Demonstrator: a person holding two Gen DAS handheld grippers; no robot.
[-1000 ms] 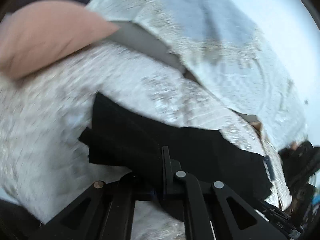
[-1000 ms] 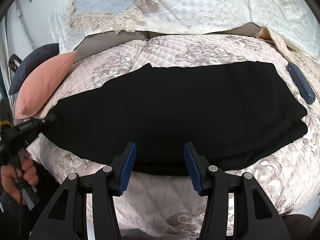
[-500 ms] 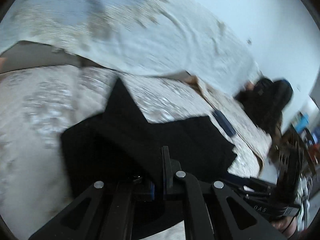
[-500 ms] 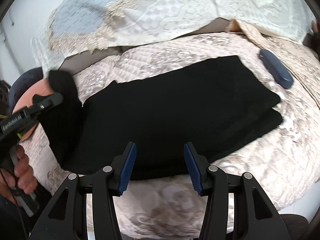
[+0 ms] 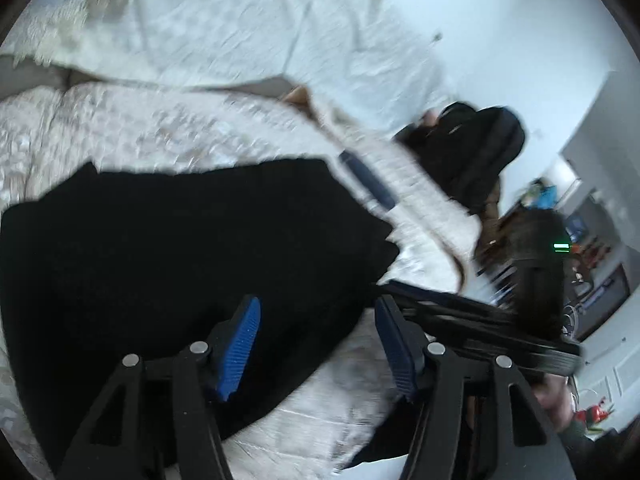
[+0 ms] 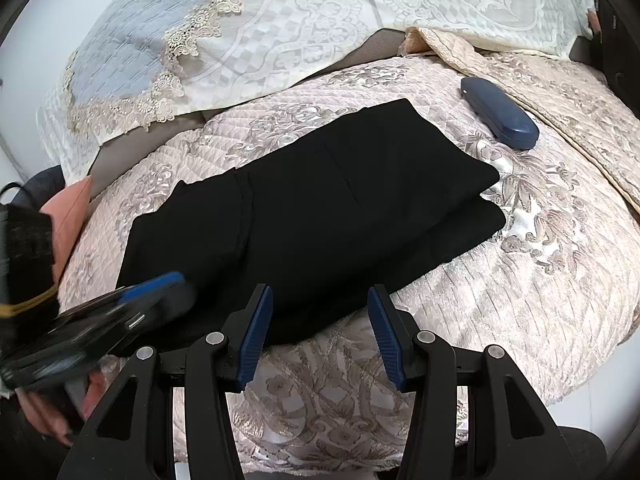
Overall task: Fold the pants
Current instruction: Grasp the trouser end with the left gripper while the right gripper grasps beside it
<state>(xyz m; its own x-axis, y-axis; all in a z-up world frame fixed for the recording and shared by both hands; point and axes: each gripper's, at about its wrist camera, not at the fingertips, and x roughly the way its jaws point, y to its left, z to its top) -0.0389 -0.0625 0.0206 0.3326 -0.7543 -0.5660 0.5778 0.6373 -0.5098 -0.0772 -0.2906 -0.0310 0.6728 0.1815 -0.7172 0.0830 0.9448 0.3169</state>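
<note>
The black pants [image 6: 320, 200] lie folded over on the quilted bed cover [image 6: 540, 240], with one end laid back across the rest. They also show in the left wrist view [image 5: 180, 248]. My left gripper [image 5: 318, 340] is open and empty just above the pants' near edge; it shows blurred at the left of the right wrist view [image 6: 156, 292]. My right gripper [image 6: 320, 332] is open and empty, above the near edge of the pants.
A dark blue glasses case [image 6: 498, 118] lies on the bed right of the pants and also shows in the left wrist view [image 5: 370, 184]. Lace pillows [image 6: 280, 32] stand behind. A pink cushion [image 6: 70, 216] sits at the left. A black bag [image 5: 472, 152] is beyond the bed.
My left gripper carried the pants' end over onto the rest, let go of it and opened. The right gripper stayed open and shifted only slightly.
</note>
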